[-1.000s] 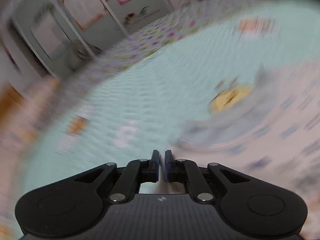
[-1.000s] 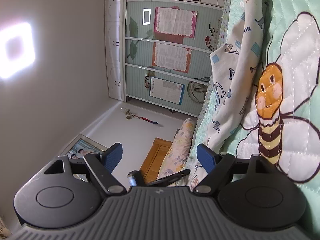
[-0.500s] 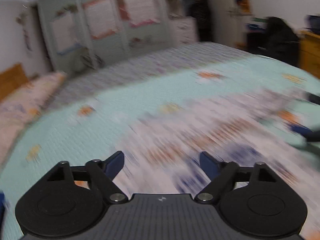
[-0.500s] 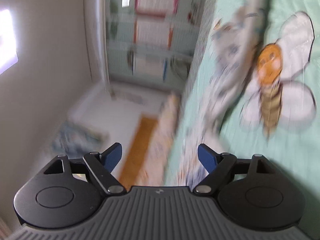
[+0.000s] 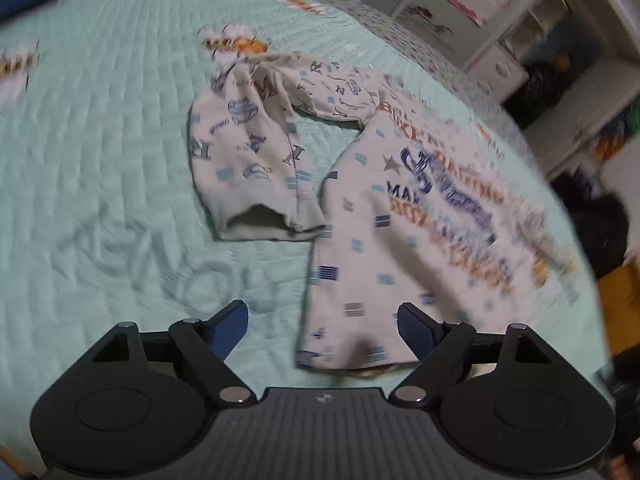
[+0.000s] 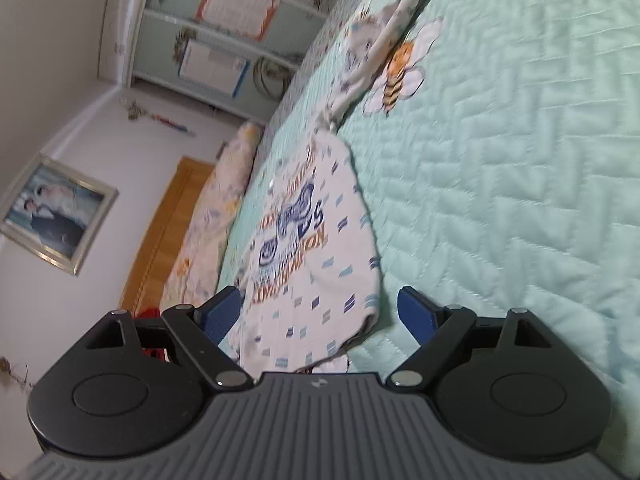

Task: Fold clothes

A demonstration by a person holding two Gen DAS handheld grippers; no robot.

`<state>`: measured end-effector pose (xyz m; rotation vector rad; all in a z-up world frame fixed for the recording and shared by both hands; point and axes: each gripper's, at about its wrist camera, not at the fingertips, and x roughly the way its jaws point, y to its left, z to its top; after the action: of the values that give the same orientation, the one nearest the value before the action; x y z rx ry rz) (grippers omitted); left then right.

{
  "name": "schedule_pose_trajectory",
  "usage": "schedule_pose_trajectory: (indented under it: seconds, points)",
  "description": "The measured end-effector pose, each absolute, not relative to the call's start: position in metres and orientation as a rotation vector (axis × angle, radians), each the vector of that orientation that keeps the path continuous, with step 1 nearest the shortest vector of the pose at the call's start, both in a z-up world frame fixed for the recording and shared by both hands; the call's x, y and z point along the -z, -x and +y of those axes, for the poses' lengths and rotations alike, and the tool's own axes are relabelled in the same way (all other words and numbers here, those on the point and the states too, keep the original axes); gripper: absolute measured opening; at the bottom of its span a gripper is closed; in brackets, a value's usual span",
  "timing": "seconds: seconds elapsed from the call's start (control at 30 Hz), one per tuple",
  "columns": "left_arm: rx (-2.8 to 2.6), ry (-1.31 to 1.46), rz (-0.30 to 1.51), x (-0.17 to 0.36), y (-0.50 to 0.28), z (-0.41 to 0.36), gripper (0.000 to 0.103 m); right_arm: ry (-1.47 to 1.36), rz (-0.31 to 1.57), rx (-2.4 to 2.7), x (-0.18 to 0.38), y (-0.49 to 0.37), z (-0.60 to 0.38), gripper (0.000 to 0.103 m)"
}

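On the quilt (image 5: 100, 160), printed shirt (image 5: 420, 220), lettering blurred, both claws apart, empty.

a home bedroom: quilted bed (image 6: 520, 160), pillow (image 6: 224, 184), framed photo (image 6: 52, 216).

A green quilt (image 6: 520, 160) covers the bed. A bee picture (image 6: 396, 76) is at twelve o'clock, a framed photo (image 6: 52, 216) at nine, a long pillow (image 6: 216, 208) beside it.

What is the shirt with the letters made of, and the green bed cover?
The shirt looks like soft knit cotton, matte: it lies limp, creased, with printed letters. The bed cover looks like quilted, padded fabric with a slight sheen: stitched lines puff it into ridges. The exact fibres cannot be told.
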<state>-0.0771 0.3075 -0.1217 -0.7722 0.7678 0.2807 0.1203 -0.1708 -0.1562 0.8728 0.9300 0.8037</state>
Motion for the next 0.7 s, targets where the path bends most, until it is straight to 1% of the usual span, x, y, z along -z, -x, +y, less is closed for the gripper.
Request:
schedule_pose_trajectory:
  seconds: [0.07,0.3,0.4,0.43,0.47,0.5,0.53,0.57,0.7]
  points:
    - [-0.285,0.798,0.769,0.122,0.072,0.305,0.084,-0.851,0.942,-0.811,0.156,-0.123,-0.166,0.086]
    - [-0.291,0.733,0.750,0.109,0.080,0.279,0.084,-0.710,0.961,-0.820,0.154,-0.129,-0.147,0.085]
    - [-0.286,0.702,0.760,0.107,0.079,0.266,0.085,-0.639,0.975,-0.816,0.152,-0.134,-0.136,0.080]
    - [-0.284,0.695,0.765,0.107,0.079,0.264,0.086,-0.623,0.983,-0.814,0.151,-0.136,-0.134,0.074]
    - [-0.283,0.692,0.771,0.107,0.079,0.261,0.086,-0.607,0.992,-0.812,0.151,-0.138,-0.133,0.059]
    - [-0.285,0.692,0.776,0.107,0.080,0.260,0.086,-0.609,1.015,-0.814,0.154,-0.141,-0.132,0.049]
    - [-0.289,0.693,0.782,0.108,0.081,0.259,0.086,-0.611,1.038,-0.816,0.157,-0.144,-0.131,0.020]
    - [-0.295,0.694,0.788,0.108,0.083,0.258,0.086,-0.603,1.063,-0.816,0.161,-0.144,-0.129,0.006]
    - [-0.319,0.702,0.802,0.104,0.095,0.260,0.086,-0.603,1.057,-0.810,0.159,-0.134,-0.134,0.005]
